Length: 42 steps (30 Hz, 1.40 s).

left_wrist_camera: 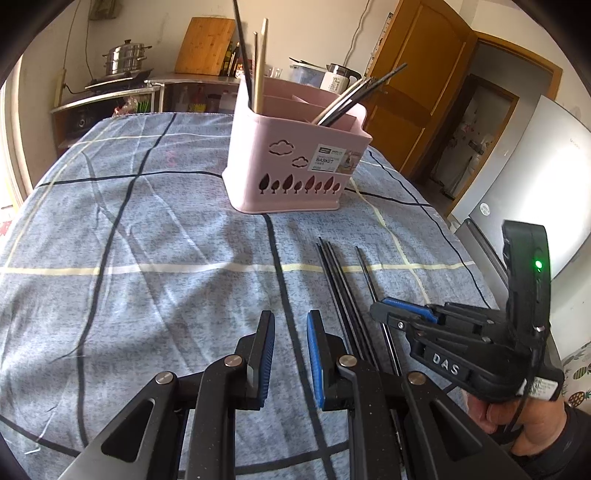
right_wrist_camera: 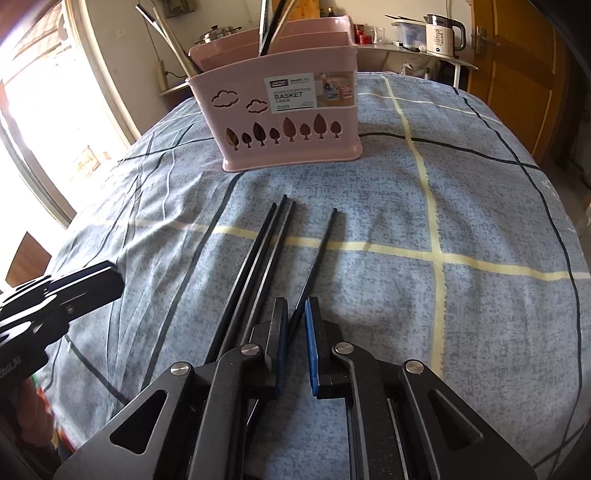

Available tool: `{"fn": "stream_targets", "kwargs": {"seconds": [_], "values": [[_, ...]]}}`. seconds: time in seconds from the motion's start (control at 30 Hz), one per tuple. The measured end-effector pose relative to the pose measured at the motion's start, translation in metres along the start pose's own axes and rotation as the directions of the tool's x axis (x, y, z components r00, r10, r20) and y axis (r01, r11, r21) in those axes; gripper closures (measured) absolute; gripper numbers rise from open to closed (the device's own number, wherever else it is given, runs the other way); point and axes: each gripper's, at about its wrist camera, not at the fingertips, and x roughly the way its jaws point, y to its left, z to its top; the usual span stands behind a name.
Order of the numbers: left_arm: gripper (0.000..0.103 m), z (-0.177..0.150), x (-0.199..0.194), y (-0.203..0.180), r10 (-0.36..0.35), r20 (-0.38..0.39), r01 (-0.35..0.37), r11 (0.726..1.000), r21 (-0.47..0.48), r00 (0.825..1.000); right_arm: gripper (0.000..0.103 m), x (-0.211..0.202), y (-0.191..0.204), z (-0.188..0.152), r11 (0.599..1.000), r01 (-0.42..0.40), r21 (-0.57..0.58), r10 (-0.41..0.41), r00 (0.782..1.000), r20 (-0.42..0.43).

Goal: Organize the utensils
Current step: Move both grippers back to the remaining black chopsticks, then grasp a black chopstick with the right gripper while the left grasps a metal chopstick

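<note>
A pink chopstick basket [left_wrist_camera: 295,166] [right_wrist_camera: 291,110] stands on the blue checked cloth, holding several chopsticks. Three black chopsticks [left_wrist_camera: 340,280] [right_wrist_camera: 258,254] lie together in front of it. A single black chopstick [left_wrist_camera: 367,273] [right_wrist_camera: 317,254] lies to their right. My right gripper [right_wrist_camera: 295,314] [left_wrist_camera: 384,310] straddles the near part of the single chopstick, its jaws a narrow gap apart, not pressed on it. My left gripper [left_wrist_camera: 291,321] is open and empty, left of the three chopsticks, above the cloth; it also shows in the right wrist view [right_wrist_camera: 107,280].
The table's right edge drops to the floor by a white fridge [left_wrist_camera: 524,173]. A counter behind holds a steel pot [left_wrist_camera: 123,59], cutting board [left_wrist_camera: 205,46] and kettle [right_wrist_camera: 441,35]. A wooden door [left_wrist_camera: 410,85] stands at back right.
</note>
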Motion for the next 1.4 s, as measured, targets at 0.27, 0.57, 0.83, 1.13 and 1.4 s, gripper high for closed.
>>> {"fn": "stream_targets", "kwargs": {"seconds": [0.27, 0.57, 0.83, 1.13, 1.4], "values": [[0.083, 0.010, 0.033, -0.024, -0.011, -0.036, 0.012, 1.000, 0.022, 0.999, 0.093, -0.012, -0.024, -0.011, 0.999, 0.001, 0.044, -0.001, 1.000, 0.002], [0.075, 0.006, 0.063, -0.041, 0.060, -0.079, -0.056, 0.997, 0.054, 0.995, 0.093, -0.020, -0.042, -0.017, 0.997, -0.010, 0.082, 0.009, 1.000, 0.009], [0.071, 0.004, 0.065, -0.048, 0.115, -0.055, -0.110, 0.990, 0.089, 0.992, 0.093, -0.021, -0.048, -0.019, 0.995, -0.019, 0.097, 0.017, 1.000, 0.018], [0.068, -0.008, 0.067, -0.063, 0.207, -0.029, -0.197, 0.959, 0.205, 0.978, 0.093, -0.023, -0.050, -0.021, 0.994, -0.020, 0.105, 0.018, 1.000, 0.023], [0.091, -0.005, 0.055, -0.034, 0.215, -0.049, -0.204, 0.964, 0.172, 0.975, 0.093, -0.025, -0.053, -0.022, 0.994, -0.012, 0.105, 0.011, 1.000, 0.016]]}}
